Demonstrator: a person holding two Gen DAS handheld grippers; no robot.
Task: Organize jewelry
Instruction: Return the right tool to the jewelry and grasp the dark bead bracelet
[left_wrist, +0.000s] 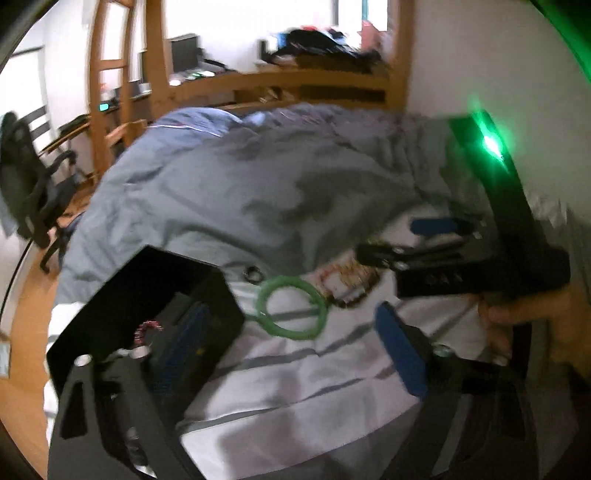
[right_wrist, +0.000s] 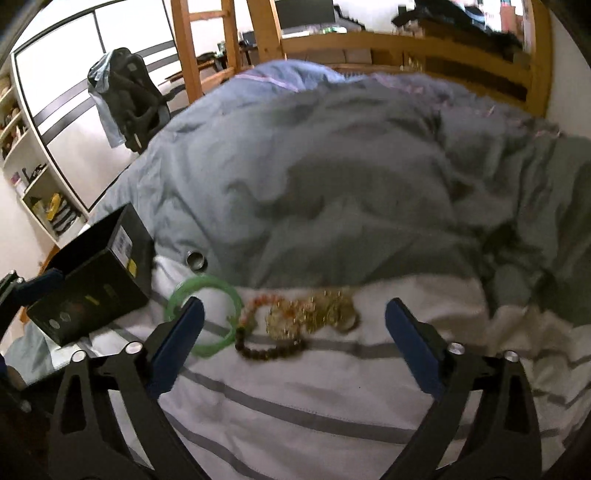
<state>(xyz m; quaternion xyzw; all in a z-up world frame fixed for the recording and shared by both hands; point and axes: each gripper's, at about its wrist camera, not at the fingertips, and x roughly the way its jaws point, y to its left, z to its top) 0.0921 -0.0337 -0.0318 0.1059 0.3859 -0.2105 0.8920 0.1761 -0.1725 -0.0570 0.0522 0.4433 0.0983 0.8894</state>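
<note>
A green bangle (right_wrist: 205, 317) lies on the white striped sheet (right_wrist: 295, 398); it also shows in the left wrist view (left_wrist: 293, 308). Beside it lie a dark bead bracelet (right_wrist: 271, 350), an orange bead string (right_wrist: 255, 308) and a heap of gold chains (right_wrist: 314, 314). A small silver ring (right_wrist: 195, 260) sits at the duvet edge. An open black box (left_wrist: 147, 306) stands at the left with a red-white beaded piece (left_wrist: 147, 328) inside. My left gripper (left_wrist: 291, 347) is open, its left finger inside the box. My right gripper (right_wrist: 295, 343) is open and empty, just short of the jewelry.
A rumpled grey duvet (right_wrist: 351, 177) covers the far bed. A wooden bed frame (right_wrist: 406, 40) and ladder (right_wrist: 188, 48) stand behind. An office chair (right_wrist: 129, 99) and shelves (right_wrist: 33, 184) are at the left. The right gripper's body (left_wrist: 480, 273) with a green light reaches in from the right.
</note>
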